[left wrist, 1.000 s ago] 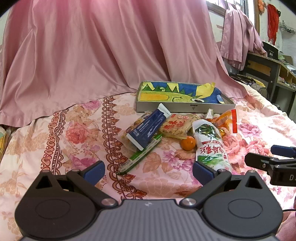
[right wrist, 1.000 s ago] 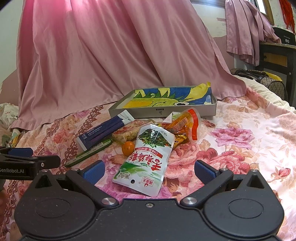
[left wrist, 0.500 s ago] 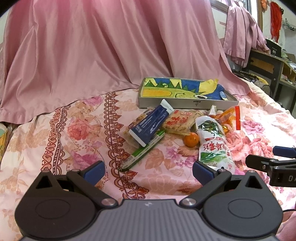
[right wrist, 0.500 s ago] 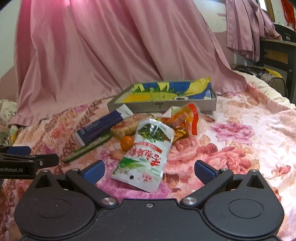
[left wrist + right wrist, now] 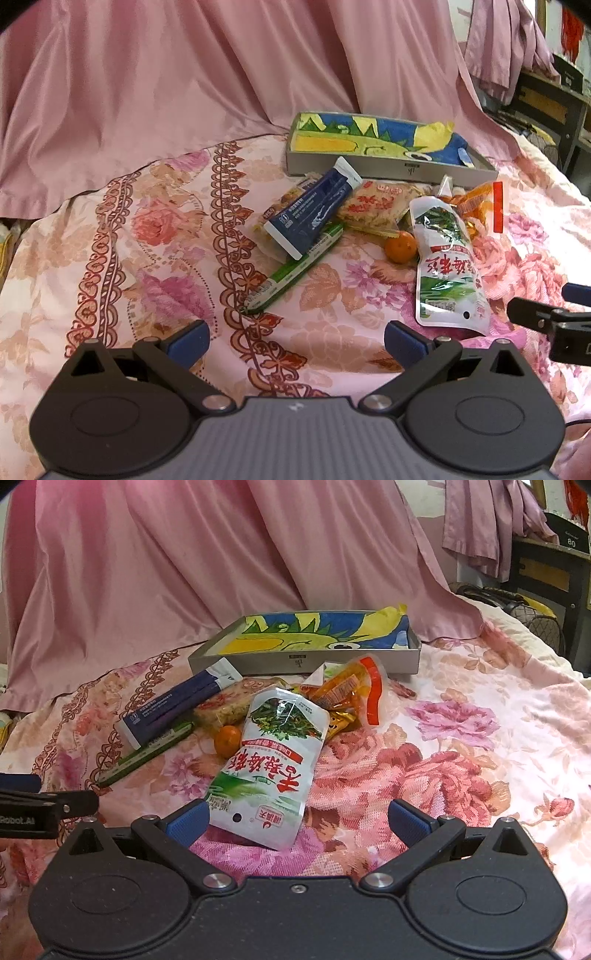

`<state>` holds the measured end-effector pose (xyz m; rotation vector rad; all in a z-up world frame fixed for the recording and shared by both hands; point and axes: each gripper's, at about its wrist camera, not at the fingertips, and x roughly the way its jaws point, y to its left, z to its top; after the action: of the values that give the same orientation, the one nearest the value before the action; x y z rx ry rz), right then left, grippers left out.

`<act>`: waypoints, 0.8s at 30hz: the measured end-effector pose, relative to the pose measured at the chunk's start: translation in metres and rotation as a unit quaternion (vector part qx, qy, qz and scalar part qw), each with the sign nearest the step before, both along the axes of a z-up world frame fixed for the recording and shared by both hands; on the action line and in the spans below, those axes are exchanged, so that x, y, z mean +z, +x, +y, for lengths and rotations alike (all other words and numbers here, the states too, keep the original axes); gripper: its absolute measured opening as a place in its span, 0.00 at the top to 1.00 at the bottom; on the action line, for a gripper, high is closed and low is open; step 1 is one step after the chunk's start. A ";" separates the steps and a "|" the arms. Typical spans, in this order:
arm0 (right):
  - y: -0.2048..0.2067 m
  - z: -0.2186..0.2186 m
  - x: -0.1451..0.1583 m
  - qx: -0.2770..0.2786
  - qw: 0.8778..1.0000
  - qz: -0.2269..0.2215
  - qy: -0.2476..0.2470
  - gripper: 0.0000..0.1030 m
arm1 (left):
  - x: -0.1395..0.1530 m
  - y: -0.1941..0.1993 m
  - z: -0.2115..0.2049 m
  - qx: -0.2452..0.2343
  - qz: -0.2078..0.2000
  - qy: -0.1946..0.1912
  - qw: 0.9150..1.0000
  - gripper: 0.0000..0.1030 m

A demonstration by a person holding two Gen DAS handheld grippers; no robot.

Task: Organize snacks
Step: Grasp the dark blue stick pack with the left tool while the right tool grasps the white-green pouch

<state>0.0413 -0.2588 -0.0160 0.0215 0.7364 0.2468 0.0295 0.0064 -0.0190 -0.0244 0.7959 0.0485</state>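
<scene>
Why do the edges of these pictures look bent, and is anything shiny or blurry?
Left view: the wide lens bows the tray and darkens the corners; focus is fairly sharp. Right view: the same bending, with glare on the white pouch and sheen on the pink curtain.

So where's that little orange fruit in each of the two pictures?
Left wrist view: the orange sits right of centre, just left of the white-green pouch.
Right wrist view: the orange sits left of centre, partly tucked behind the pouch's left edge.
Shared landmark: the grey tray with the colourful lining, lying behind the snack pile in both.
</scene>
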 end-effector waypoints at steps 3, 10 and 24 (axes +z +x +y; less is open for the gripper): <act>0.005 -0.001 0.000 0.003 1.000 0.001 0.003 0.01 | -0.001 0.007 -0.002 -0.008 0.001 0.013 1.000 0.00; 0.015 0.005 0.000 0.020 1.000 -0.011 -0.003 0.01 | 0.003 0.029 -0.002 -0.016 0.012 0.019 1.000 0.00; 0.032 0.019 -0.002 0.046 0.997 -0.057 -0.023 0.01 | 0.009 0.062 0.000 -0.025 0.021 0.050 0.998 0.00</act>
<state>0.0730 -0.2394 -0.0180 -0.0706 0.6305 0.3164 0.0913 0.0062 -0.0097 0.0912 0.8353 0.0409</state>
